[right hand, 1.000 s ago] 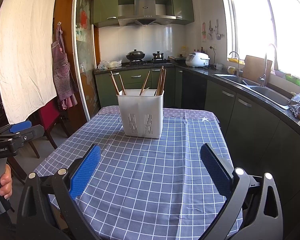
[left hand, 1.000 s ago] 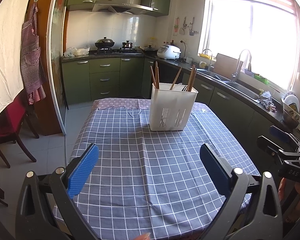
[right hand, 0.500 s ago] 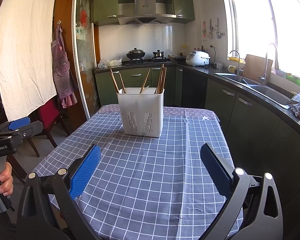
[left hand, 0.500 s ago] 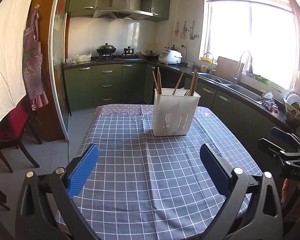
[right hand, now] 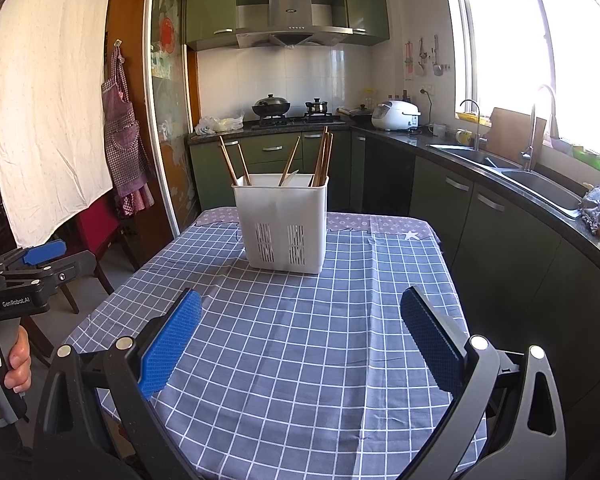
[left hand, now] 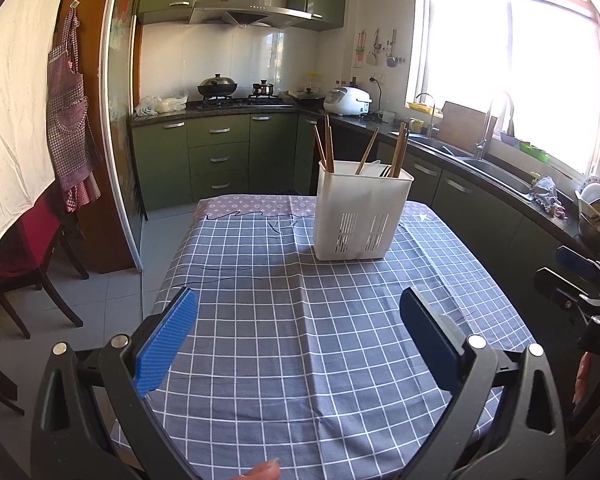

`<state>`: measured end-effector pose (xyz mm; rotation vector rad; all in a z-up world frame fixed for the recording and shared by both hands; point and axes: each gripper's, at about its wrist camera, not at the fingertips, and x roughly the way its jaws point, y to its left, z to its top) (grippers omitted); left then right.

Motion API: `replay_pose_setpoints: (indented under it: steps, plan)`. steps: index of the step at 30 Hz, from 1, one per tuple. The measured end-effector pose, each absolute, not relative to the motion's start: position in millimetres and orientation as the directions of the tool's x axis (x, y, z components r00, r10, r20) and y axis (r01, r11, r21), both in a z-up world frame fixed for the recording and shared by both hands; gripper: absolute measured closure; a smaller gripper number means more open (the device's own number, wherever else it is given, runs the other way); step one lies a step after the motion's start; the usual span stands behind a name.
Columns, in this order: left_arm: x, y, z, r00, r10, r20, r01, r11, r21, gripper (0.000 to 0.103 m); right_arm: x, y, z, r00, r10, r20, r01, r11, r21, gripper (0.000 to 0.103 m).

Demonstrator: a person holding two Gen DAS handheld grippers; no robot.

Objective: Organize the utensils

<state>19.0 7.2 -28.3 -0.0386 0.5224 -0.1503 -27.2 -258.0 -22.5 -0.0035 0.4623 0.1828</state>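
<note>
A white slotted utensil holder (left hand: 362, 216) (right hand: 282, 224) stands upright on the far half of the checked tablecloth (left hand: 300, 320) (right hand: 300, 340). Several wooden chopsticks (left hand: 398, 152) (right hand: 323, 158) lean inside it, together with a pale utensil handle (right hand: 292, 176). My left gripper (left hand: 298, 334) hovers open over the table's near edge, nothing between its blue pads. My right gripper (right hand: 300, 332) is open too, empty, at the near edge. Each gripper shows at the side of the other's view, hand-held.
A red chair (left hand: 28, 248) stands left of the table. Green cabinets and a dark counter with a sink (right hand: 540, 176) run along the right. The stove with pots (left hand: 220, 90) lies beyond the table. An apron (right hand: 122, 128) hangs by the sliding door.
Both views have tilted up slightly, so the holder sits lower in the frames. The grippers stay open and empty, and nothing on the table has moved.
</note>
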Motion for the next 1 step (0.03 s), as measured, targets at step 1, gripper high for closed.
replay_pose_setpoints:
  steps: [1]
  plan:
    - [20.4,7.5,-29.8,0.853,-0.151,-0.499,0.132,0.988,-0.075,0.007,-26.8,-257.8,-22.6,0.878,0.175,-0.445,-0.177,0.984,0.037,0.005]
